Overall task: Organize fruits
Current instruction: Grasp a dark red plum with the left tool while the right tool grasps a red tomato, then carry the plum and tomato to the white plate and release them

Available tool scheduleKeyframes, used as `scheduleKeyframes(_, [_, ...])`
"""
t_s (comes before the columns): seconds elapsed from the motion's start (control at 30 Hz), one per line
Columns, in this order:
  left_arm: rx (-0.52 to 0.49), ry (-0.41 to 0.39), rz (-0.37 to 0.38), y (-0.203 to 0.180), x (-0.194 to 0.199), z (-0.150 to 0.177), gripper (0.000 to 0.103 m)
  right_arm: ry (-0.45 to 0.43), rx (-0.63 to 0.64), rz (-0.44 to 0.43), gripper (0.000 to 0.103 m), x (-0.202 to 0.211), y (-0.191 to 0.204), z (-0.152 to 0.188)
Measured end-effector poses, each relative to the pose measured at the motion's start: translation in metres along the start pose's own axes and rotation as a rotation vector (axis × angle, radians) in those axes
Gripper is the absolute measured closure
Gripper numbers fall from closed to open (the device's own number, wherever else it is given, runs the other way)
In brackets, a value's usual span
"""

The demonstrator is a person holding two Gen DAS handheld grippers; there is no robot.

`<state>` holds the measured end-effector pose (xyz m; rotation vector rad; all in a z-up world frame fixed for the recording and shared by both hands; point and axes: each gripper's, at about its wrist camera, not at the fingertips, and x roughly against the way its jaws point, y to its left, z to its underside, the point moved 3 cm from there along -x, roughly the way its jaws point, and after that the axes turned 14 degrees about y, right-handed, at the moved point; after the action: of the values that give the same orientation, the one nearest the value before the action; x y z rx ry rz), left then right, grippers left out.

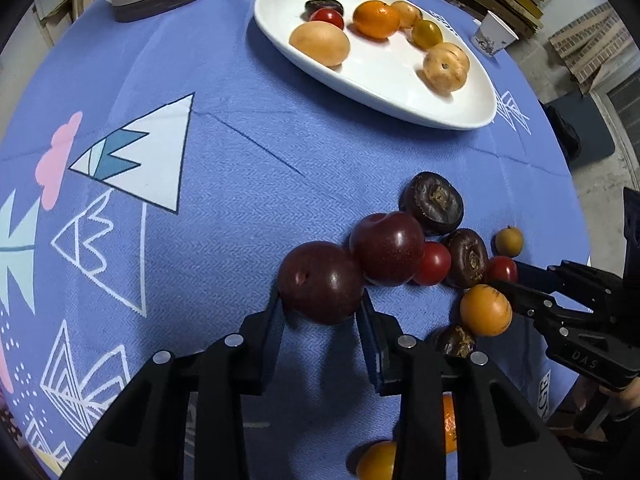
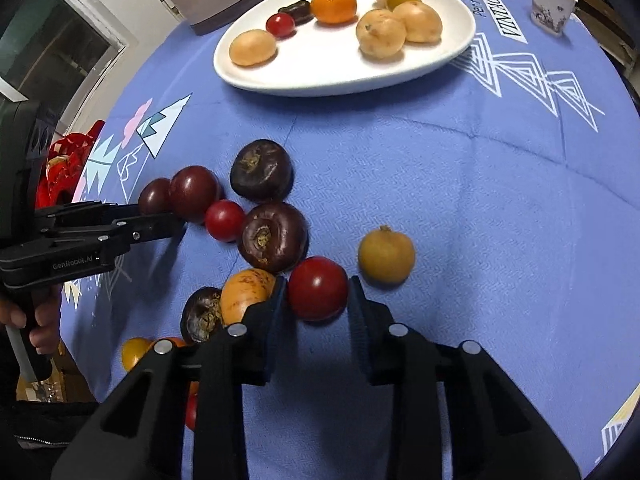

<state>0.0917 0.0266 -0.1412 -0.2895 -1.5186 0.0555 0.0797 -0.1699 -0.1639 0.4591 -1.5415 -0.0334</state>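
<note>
The fingers [image 1: 276,316] of the left gripper [image 1: 322,312] press on both sides of a dark red plum [image 1: 321,282] low in the middle of the left wrist view, the fruit resting on the blue tablecloth [image 1: 240,200]. In the right wrist view the right gripper [image 2: 316,300] is closed around a red cherry tomato [image 2: 318,288], one pad on each side, low in the middle of the frame. A second plum [image 1: 387,247] touches the held one on its upper right, and beside it lie another red tomato [image 1: 432,263] and two dark brown round fruits [image 1: 434,202]. An orange loquat [image 2: 246,292] lies just left of the right gripper's left finger, and a yellowish loquat [image 2: 386,255] sits apart to the tomato's right. At the top of both views a white oval plate [image 1: 400,100] holds pale loquats, a mandarin [image 1: 376,19], a small red tomato and a dark fruit. A paper cup [image 2: 552,4] stands in the upper right corner.
</note>
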Motion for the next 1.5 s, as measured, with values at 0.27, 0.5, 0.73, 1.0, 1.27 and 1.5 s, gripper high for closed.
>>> scheduleKeyframes(0.27, [0.000, -0.056, -0.039, 0.000, 0.031, 0.003, 0.067, -0.073, 0.004, -0.016, 0.074, 0.039, -0.002, 0.002])
scheduleKeyframes(0.5, [-0.020, -0.127, -0.042, -0.013, 0.066, -0.001, 0.067, -0.173, 0.006, -0.026, 0.074, 0.084, -0.002, -0.009])
scheduleKeyframes(0.73, [-0.058, -0.175, -0.031, -0.034, 0.090, -0.012, 0.067, -0.238, 0.006, -0.031, 0.074, 0.112, -0.006, -0.025])
scheduleKeyframes(1.0, [-0.053, -0.193, -0.039, -0.041, 0.097, -0.043, 0.067, -0.290, 0.025, -0.019, 0.074, 0.126, -0.006, -0.057])
scheduleKeyframes(1.27, [-0.061, -0.222, -0.042, -0.043, 0.105, -0.079, 0.067, -0.323, 0.029, -0.016, 0.074, 0.132, -0.013, -0.103])
scheduleKeyframes(1.5, [-0.049, -0.229, -0.049, -0.039, 0.104, -0.110, 0.067, -0.335, 0.017, -0.021, 0.074, 0.128, -0.025, -0.138])
